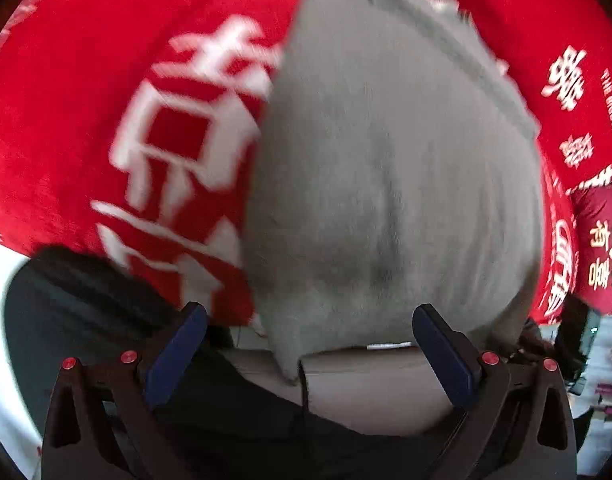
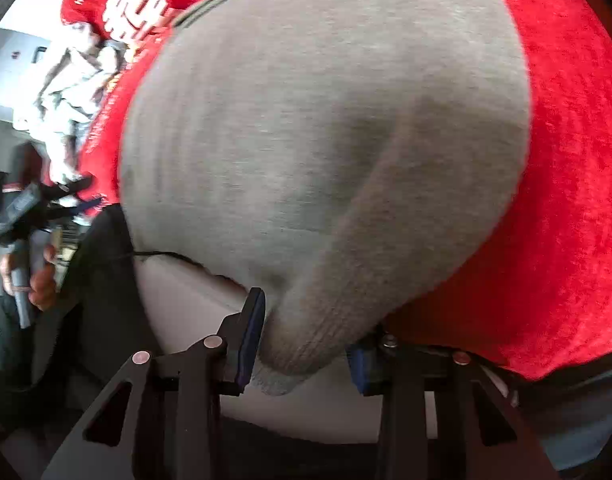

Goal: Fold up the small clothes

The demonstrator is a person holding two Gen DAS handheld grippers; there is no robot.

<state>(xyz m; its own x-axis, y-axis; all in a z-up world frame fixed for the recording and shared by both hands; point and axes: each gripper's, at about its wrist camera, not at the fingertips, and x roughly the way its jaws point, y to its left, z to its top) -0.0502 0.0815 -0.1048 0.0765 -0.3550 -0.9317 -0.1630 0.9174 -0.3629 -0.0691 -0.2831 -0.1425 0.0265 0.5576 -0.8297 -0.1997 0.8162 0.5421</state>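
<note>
Grey garment (image 2: 326, 140) lying on red printed cloth (image 2: 566, 200), corner sitting pinched between right gripper (image 2: 306, 344) jaws; left gripper (image 1: 310, 344) jaws gaping wide, gripping nothing.

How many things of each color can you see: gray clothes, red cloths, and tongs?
Gray clothes: 1, the gray garment
Red cloths with white writing: 1, the red cloth under it
Tongs: 2, the left tongs and the right tongs
Total: 4
</note>
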